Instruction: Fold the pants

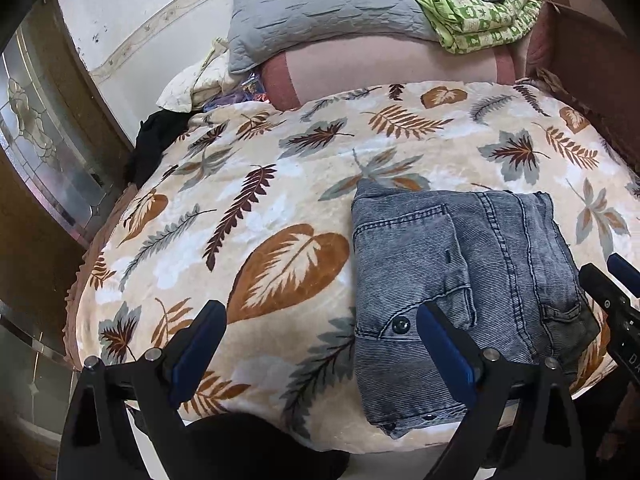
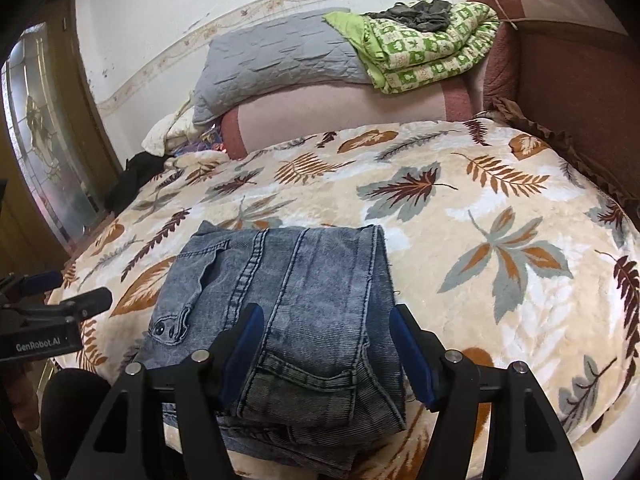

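Observation:
Blue-grey denim pants lie folded in a compact stack on the leaf-patterned blanket, near the bed's front edge; they also show in the right wrist view. My left gripper is open and empty, above the blanket at the stack's left edge, its right finger over the denim. My right gripper is open and empty, its fingers straddling the near end of the stack without gripping it. The right gripper shows at the right edge of the left wrist view, and the left one at the left edge of the right wrist view.
A grey pillow, a green patterned quilt and a pink bolster lie at the head of the bed. A black garment hangs at the bed's left side. A glass-panelled door stands on the left.

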### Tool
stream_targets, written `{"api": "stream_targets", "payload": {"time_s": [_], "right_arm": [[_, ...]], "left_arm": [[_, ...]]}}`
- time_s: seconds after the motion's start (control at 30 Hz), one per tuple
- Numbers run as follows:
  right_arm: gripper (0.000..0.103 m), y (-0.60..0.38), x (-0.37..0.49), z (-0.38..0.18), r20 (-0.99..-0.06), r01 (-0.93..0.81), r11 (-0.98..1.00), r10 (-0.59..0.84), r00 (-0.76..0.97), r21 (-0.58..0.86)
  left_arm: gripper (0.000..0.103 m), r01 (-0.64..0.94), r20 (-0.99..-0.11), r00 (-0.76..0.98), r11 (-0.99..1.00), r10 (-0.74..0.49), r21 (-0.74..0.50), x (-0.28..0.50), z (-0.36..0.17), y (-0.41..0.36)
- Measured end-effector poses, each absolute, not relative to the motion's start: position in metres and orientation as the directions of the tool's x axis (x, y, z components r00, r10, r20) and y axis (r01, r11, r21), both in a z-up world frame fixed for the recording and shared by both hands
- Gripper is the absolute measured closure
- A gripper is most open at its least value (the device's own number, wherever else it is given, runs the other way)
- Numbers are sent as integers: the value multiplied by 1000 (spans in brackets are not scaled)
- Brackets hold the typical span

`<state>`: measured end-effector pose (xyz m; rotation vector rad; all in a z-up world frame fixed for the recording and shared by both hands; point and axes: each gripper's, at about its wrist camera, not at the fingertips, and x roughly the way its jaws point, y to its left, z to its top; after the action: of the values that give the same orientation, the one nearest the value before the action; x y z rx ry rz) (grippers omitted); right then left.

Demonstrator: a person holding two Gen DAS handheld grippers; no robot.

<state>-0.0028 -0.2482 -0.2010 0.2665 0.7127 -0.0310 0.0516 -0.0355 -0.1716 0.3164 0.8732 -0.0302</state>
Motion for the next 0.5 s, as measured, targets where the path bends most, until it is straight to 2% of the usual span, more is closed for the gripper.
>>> {"api": "stream_targets", "payload": {"time_s": [0.5], "right_arm": [[30,-248,-2,-202,-651,135,967,39,758,216]], "left_arm": [[7,104,-741,667,973,85,206,55,-168,-21]]}}
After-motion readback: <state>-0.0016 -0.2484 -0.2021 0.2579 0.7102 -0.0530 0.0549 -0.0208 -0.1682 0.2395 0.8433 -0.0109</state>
